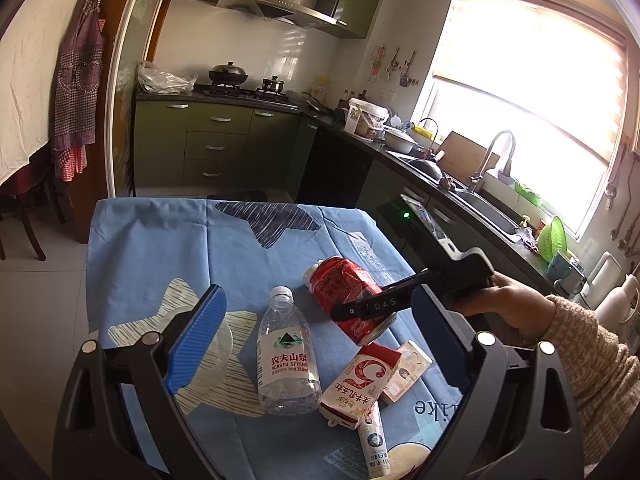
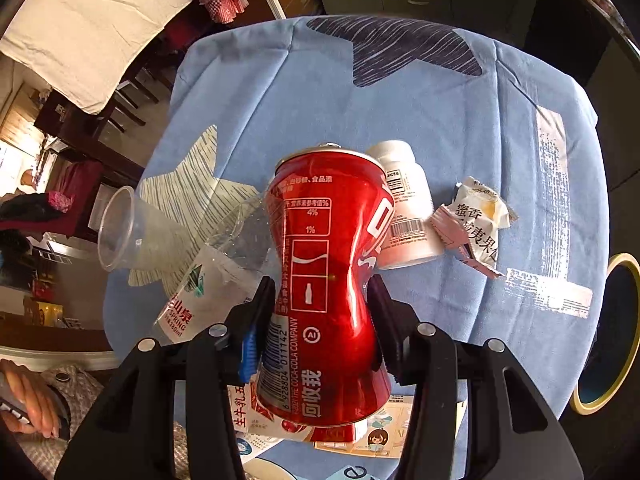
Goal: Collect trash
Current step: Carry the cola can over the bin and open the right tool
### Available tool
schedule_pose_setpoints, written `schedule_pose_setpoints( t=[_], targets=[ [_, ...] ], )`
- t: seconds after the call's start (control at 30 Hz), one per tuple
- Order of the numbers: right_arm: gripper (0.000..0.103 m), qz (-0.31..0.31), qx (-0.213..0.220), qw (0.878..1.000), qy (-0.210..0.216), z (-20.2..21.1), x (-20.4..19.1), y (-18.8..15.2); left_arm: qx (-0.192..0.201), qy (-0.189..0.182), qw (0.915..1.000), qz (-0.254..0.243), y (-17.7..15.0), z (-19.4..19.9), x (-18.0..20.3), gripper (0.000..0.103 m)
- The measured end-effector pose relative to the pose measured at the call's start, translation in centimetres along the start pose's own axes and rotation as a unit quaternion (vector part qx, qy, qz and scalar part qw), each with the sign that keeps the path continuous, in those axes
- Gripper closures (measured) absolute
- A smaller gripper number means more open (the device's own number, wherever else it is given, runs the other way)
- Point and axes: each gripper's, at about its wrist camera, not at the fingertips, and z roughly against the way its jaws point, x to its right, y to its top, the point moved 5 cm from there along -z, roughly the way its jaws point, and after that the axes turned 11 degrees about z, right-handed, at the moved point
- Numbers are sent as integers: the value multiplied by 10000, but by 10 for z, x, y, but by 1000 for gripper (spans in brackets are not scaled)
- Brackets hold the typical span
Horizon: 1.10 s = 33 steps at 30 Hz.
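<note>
A dented red cola can (image 2: 324,240) sits between the fingers of my right gripper (image 2: 320,284), which is shut on its pinched waist. In the left wrist view the same can (image 1: 340,284) hangs tilted just above the blue tablecloth (image 1: 160,248), with the right gripper (image 1: 372,308) clamped across it and a hand behind. My left gripper (image 1: 320,300) stands open near the table's front, with nothing between its fingers. Below it lie a clear water bottle (image 1: 286,352), a milk carton (image 1: 360,384), a small box (image 1: 406,372) and a tube (image 1: 372,444).
A clear plastic cup (image 2: 132,232) lies on its side at the left. Beyond the can lie a white pill bottle (image 2: 408,208) and a crumpled snack wrapper (image 2: 476,220). A yellow-rimmed bin (image 2: 624,257) stands off the table's right edge. Kitchen counters and a sink (image 1: 488,208) line the right wall.
</note>
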Motion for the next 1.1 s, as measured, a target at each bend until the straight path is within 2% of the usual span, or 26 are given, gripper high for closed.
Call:
schedule_pose_setpoints(
  t=[0.17, 0.23, 0.37, 0.5, 0.63, 0.9, 1.0, 1.1],
  targets=[
    [55, -182, 468, 9987, 46, 48, 20, -10, -34, -1, 10000, -75, -1, -2, 6, 13],
    [55, -383, 672, 9970, -44, 72, 42, -21, -54, -6, 9999, -113, -2, -2, 8, 13],
    [55, -1173, 985, 9867, -543, 113, 117, -61, -81, -23, 9999, -112, -3, -5, 10, 13],
    [55, -2110, 1004, 9641, -1261, 138, 205, -117, -123, -41, 9998, -151, -4, -10, 15, 13],
    [55, -2756, 747, 9399, -1871, 133, 276, -161, -183, -59, 9995, -238, -7, -16, 25, 13],
    [55, -3431, 386, 9140, -2132, 93, 361, -197, -282, 52, 9987, -415, -11, -24, 38, 13],
    [54, -3490, 436, 9128, -2076, 92, 369, -203, -330, 81, 9984, -441, -11, -28, 41, 12],
    [54, -3428, 613, 9155, -2014, 105, 361, -205, -424, 73, 9981, -436, -13, -35, 41, 12]
  ],
)
